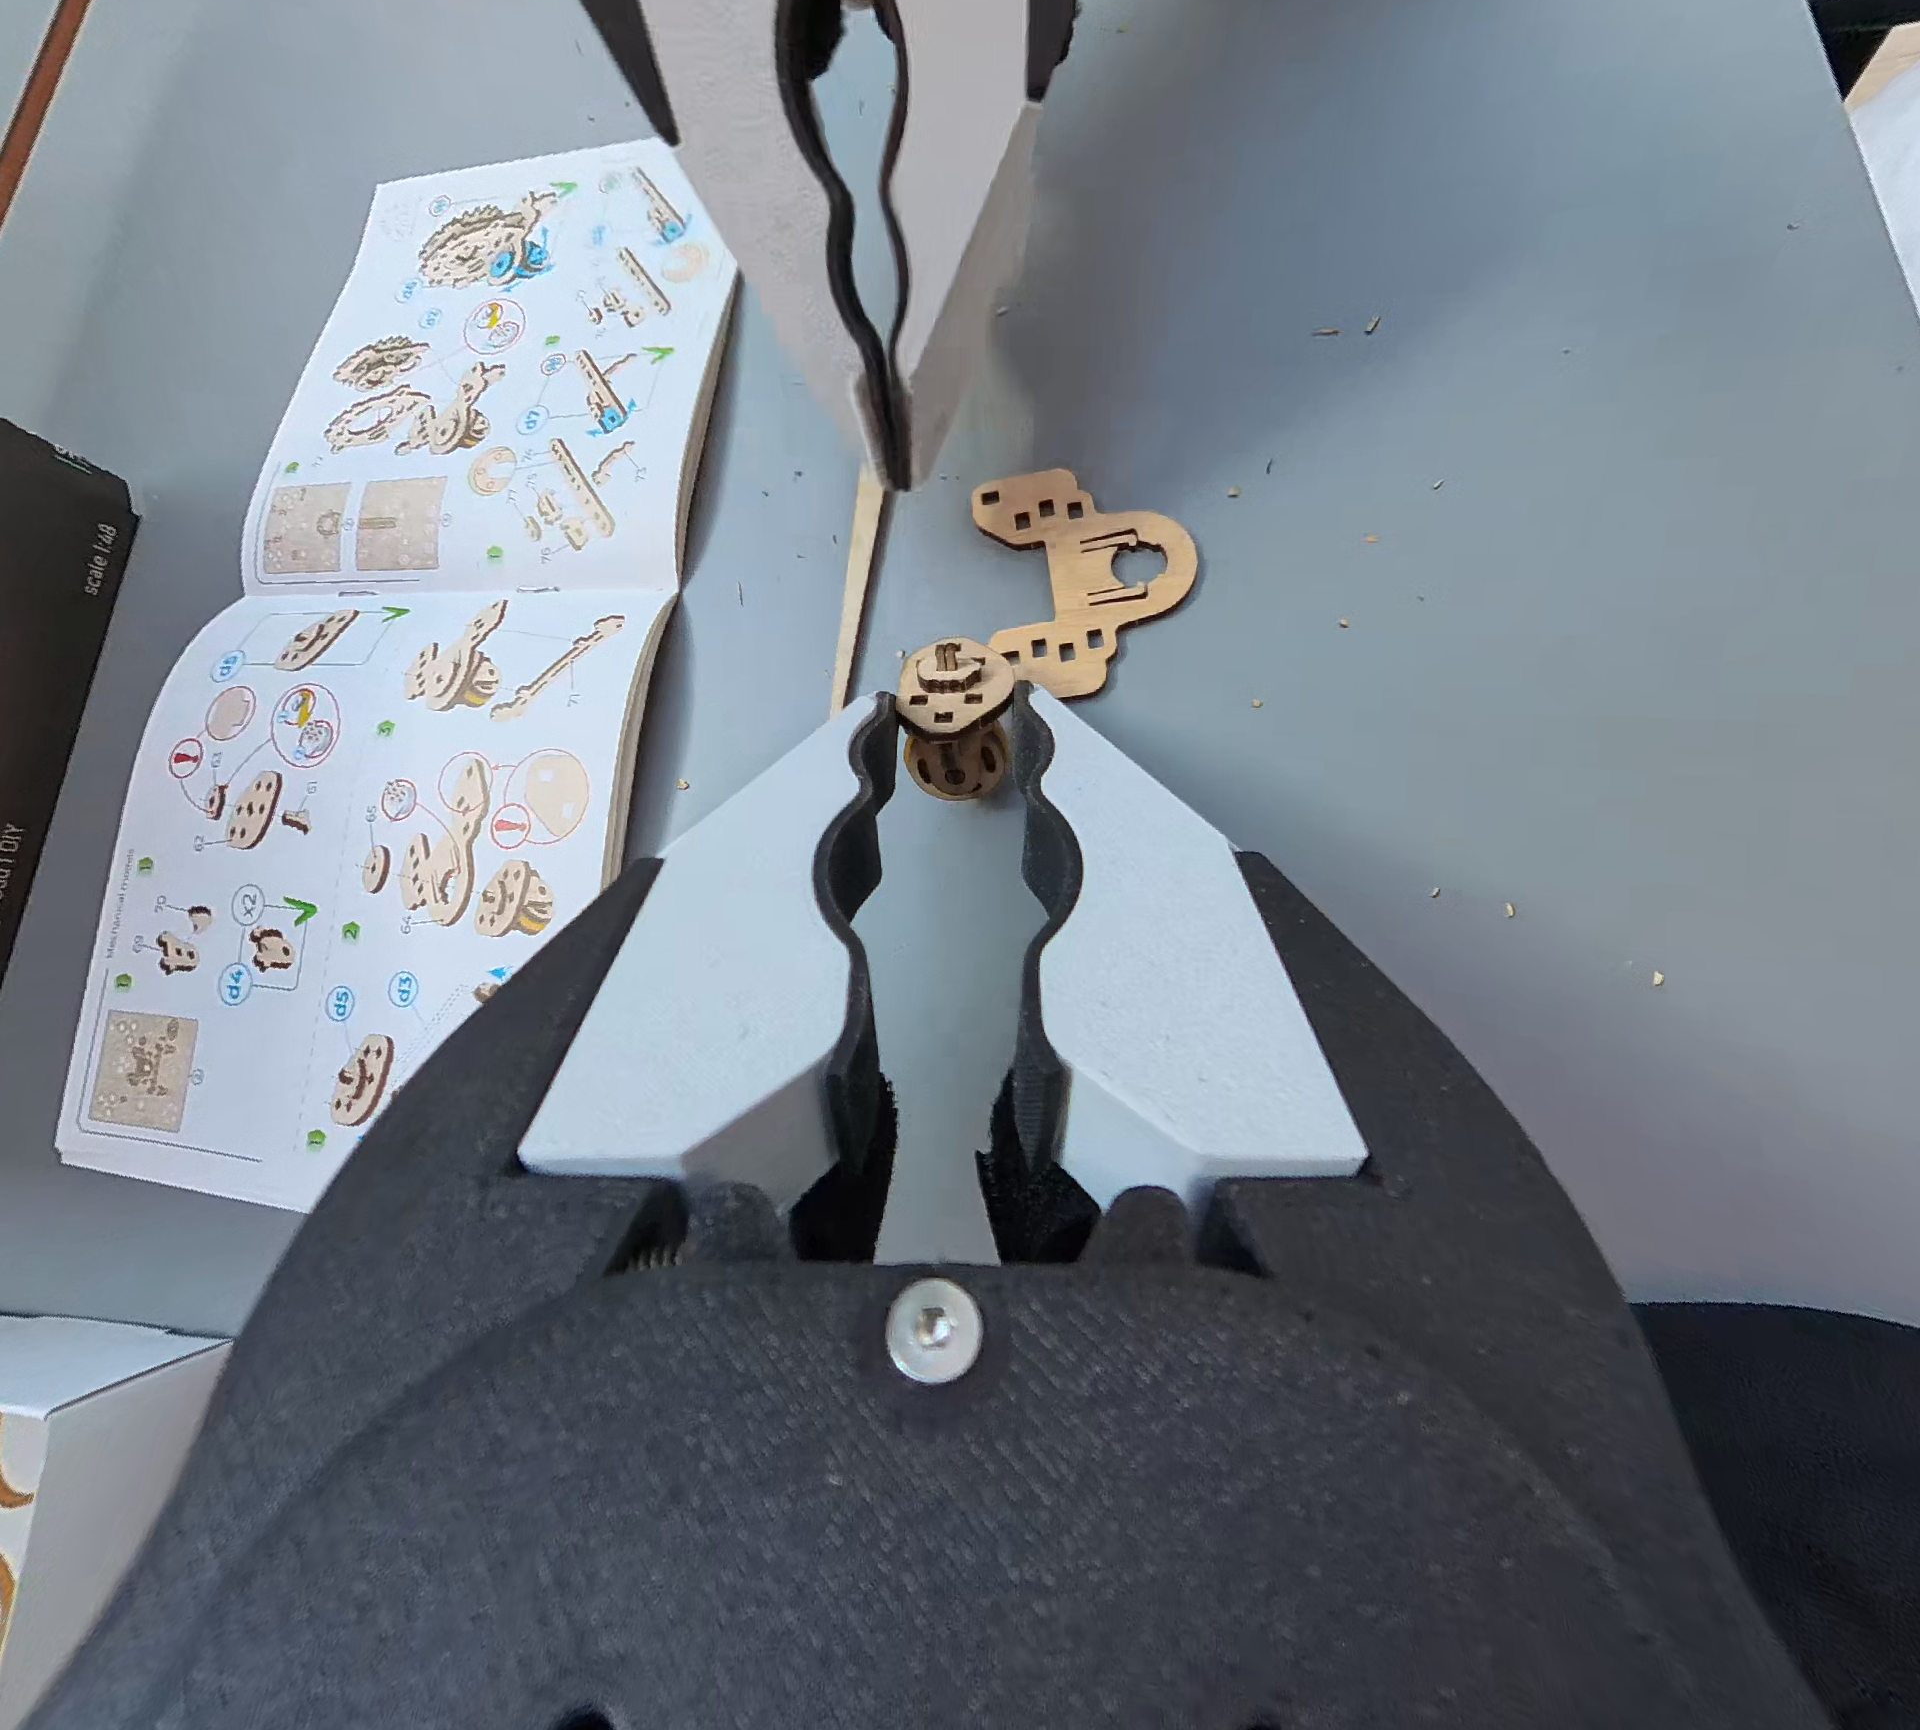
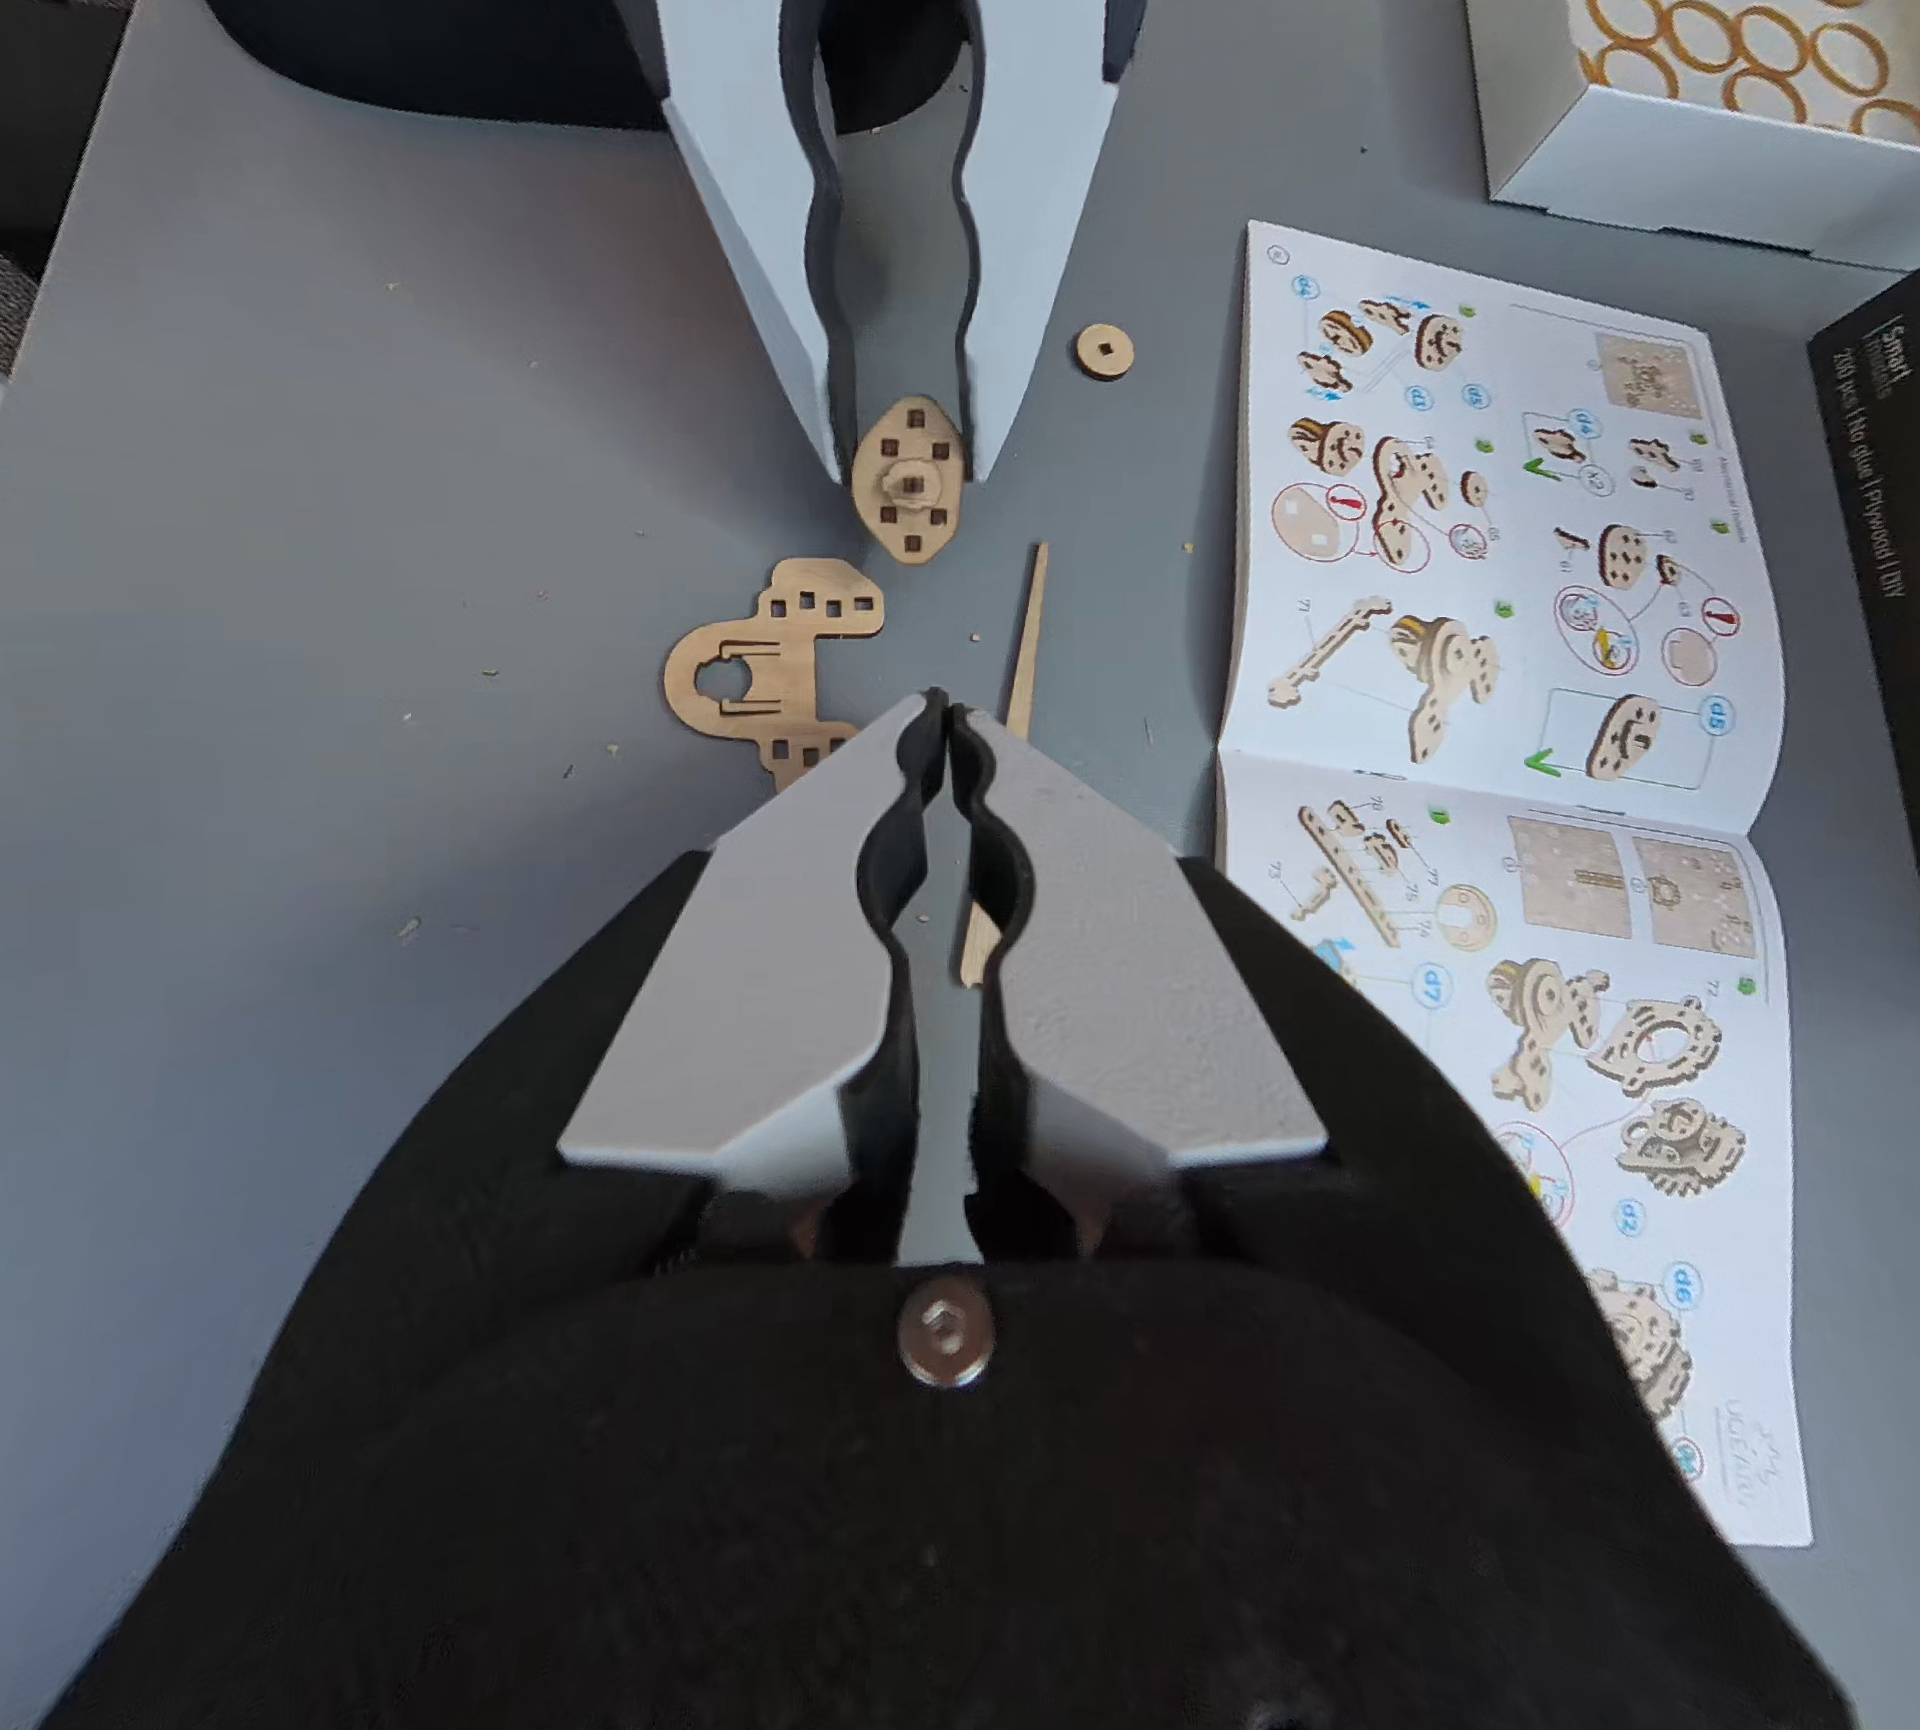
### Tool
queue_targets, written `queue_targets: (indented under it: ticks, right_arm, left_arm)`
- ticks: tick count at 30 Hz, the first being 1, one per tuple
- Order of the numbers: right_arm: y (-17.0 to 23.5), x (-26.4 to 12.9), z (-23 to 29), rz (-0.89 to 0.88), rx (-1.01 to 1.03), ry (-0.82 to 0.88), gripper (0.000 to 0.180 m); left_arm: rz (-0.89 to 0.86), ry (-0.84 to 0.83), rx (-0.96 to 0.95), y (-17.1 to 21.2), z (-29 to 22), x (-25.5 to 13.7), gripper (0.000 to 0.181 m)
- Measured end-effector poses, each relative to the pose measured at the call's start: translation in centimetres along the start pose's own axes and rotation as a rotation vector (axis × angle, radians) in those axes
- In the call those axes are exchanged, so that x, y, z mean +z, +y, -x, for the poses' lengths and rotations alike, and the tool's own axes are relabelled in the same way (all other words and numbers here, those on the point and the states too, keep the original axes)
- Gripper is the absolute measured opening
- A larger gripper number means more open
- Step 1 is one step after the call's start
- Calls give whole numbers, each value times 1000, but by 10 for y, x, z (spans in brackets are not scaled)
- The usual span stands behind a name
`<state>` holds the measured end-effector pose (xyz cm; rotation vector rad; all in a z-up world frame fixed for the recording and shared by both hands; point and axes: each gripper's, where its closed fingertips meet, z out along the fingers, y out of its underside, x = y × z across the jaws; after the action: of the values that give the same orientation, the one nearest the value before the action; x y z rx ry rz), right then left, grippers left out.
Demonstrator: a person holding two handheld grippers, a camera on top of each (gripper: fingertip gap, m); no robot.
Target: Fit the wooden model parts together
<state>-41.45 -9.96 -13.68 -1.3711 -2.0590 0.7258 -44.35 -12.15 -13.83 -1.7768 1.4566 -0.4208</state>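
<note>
My left gripper (image 1: 954,706) is shut on a small wooden assembly (image 1: 952,693), an oval plate with square holes on an axle with a wheel below it; both pads press on the plate's edges. The assembly also shows in the right wrist view (image 2: 912,483), between the left gripper's tips, just above the grey table (image 2: 364,485). My right gripper (image 2: 940,706) is shut, pads together, with nothing seen between them. It faces the left gripper from across (image 1: 894,470). A flat wooden part (image 1: 1081,579) with a round hole lies on the table between them (image 2: 769,672).
A thin wooden stick (image 2: 1027,641) lies under my right gripper. A small wooden disc (image 2: 1103,351) lies farther off. An open instruction booklet (image 2: 1486,745) lies to the right, with a black box (image 2: 1870,485) and a white box (image 2: 1714,18) beyond it. Wood crumbs dot the table. My hands' fingertips stand some 5 centimeters from each other. The thin wooden stick (image 2: 1027,641) is about 4 centimeters from both grippers' fingertips. It is also in sight in the left wrist view (image 1: 846,659).
</note>
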Motion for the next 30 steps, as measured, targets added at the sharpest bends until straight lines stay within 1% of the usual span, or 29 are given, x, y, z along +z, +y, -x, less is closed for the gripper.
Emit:
queue_targets:
  ticks: [2,4,6,7,11,15,17,18,21,25,30]
  right_arm:
    - [7,-4,-1,15,-27,19,0]
    - [8,-6,3,1,-33,3,0]
    - [5,-4,17,-35,-37,-72,30]
    - [6,-2,22,-33,-35,-101,34]
    - [5,10,39,-30,-80,-165,37]
    - [6,19,45,4,-93,-172,39]
    - [6,21,47,4,-63,-187,37]
    - [6,21,46,2,-44,-192,30]
    - [7,20,45,7,-36,-192,30]
    - [7,16,37,15,-92,-127,30]
    - [-7,-2,19,-73,-96,-31,30]
  left_arm:
    - [-24,-6,-19,-3,4,-5,20]
    - [-44,-16,-32,-4,7,-9,20]
    - [-54,-18,-42,-4,10,-12,20]
    - [-58,-17,-43,-4,10,-13,20]
    - [-71,-13,-58,-3,13,-14,20]
    - [-92,0,-60,-3,12,-15,20]
    - [-100,3,-63,-4,12,-15,20]
    - [-104,6,-65,-4,12,-15,21]
    - [-127,11,-69,-6,13,-16,20]
    - [-173,21,-87,-10,14,-19,20]
    - [-209,43,-123,-10,16,-21,20]
